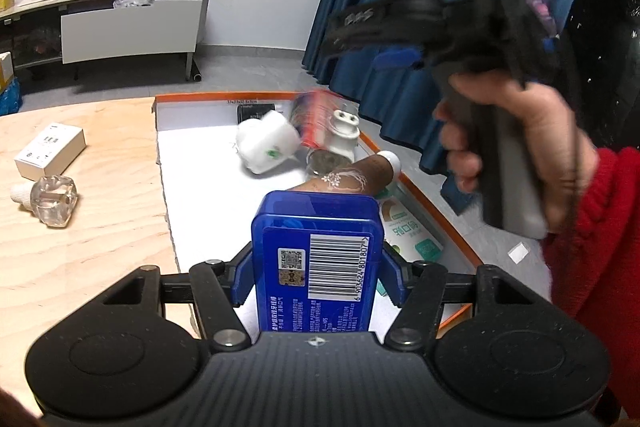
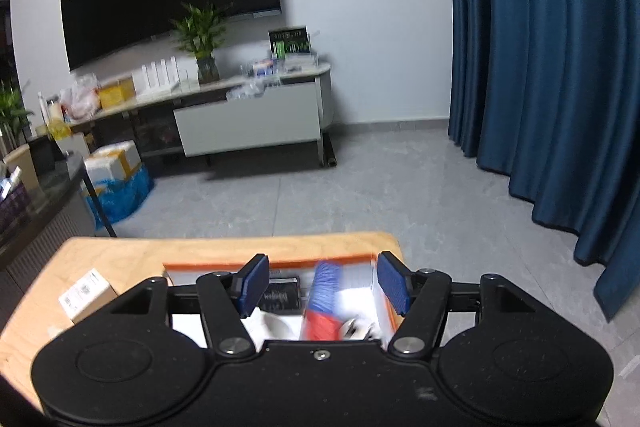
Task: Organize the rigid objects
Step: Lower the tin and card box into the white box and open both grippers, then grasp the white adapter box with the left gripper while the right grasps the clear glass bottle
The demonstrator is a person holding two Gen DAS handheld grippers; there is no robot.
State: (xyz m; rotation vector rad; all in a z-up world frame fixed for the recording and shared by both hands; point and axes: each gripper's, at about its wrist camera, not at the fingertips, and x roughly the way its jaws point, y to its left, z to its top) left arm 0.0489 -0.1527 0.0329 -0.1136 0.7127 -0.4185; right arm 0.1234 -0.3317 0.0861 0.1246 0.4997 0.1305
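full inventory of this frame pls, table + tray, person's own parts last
blue tin: 1, blue, barcode up, clamped in left claw over tray
tray: 1, orange rim, white floor, on table
white bottle: 1, in tray, blurred
red-blue item: 1, in tray, blurred
white plug-shaped piece: 1, in tray
brown tube: 1, white cap, in tray
white-green box: 1, in tray
white box: 1, on table left of tray
clear glass bottle: 1, on table
table: 1, light wood
left claw: shut on tin
right claw: open, nothing gripped
hand: 1, red sleeve
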